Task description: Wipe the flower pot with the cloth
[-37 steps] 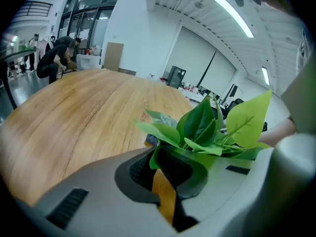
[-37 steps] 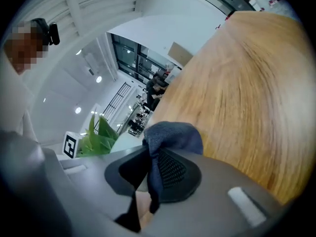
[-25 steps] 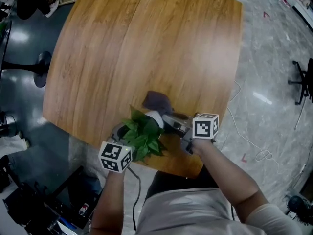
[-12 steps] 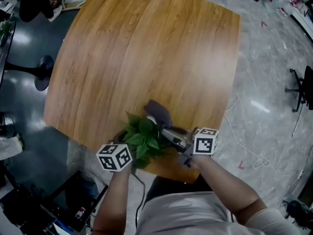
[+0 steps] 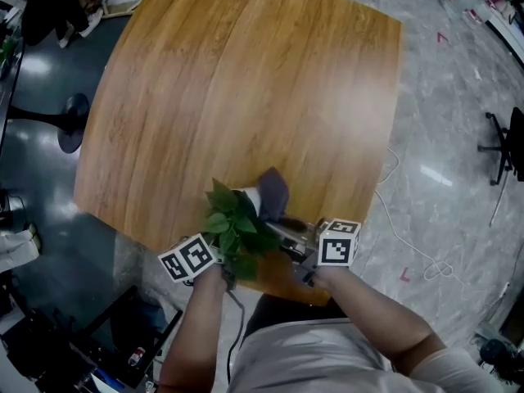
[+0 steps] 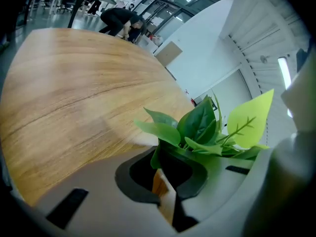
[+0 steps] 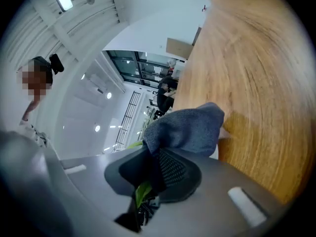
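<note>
Gripping the plant [image 5: 237, 223], the left gripper [image 6: 160, 174] has its jaws nearly shut, and leaves mask them from above. Pot [image 5: 248, 196] is at the table [image 5: 246, 80]'s near edge. Cloth [image 5: 273, 193] lies against its right side, pinched in the right gripper [image 7: 153, 169]. Cable [image 5: 413, 240] trails on the floor to the right.

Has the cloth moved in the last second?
Yes. In the head view the cloth, shut in the right gripper, has slid from beyond the flower pot to its right, slightly nearer the near edge of the table.
</note>
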Tool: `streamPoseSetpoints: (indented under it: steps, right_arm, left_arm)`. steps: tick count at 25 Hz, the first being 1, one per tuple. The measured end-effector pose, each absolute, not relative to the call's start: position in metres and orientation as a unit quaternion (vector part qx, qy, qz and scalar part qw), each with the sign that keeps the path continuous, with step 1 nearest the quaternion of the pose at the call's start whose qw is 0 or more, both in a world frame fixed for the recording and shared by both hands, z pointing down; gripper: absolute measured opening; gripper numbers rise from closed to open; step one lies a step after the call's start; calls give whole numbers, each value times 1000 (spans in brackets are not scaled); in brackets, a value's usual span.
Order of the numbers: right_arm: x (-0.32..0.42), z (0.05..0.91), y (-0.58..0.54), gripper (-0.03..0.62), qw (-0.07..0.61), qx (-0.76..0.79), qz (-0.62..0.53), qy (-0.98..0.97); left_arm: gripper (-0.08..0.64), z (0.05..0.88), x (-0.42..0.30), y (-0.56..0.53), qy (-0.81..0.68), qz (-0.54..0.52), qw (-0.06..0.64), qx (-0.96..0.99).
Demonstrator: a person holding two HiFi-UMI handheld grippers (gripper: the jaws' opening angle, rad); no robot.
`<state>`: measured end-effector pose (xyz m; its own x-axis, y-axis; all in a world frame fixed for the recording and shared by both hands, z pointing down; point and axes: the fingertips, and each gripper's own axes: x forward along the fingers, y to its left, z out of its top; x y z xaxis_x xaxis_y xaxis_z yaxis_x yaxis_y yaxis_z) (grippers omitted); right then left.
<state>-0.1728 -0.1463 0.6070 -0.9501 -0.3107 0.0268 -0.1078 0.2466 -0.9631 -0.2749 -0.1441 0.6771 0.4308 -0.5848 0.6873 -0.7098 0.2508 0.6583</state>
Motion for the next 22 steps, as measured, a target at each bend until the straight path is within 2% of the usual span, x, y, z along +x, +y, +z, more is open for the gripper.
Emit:
streamPoseSetpoints:
  steps: [8,17,22]
  right_arm:
    - [-156,690,-163,44,51,-219,-621,751]
    - [-188,605,-142,44,68,-119,-594,793]
    - [-148,686,-170,44,46,-223,-620,751]
  left_arm:
    - [20,680,-280,-152,-531,22,600,597]
    - [20,680,-279,-148,-524,43,599,604]
    - [20,676,-276,-153,-516,89,561,641]
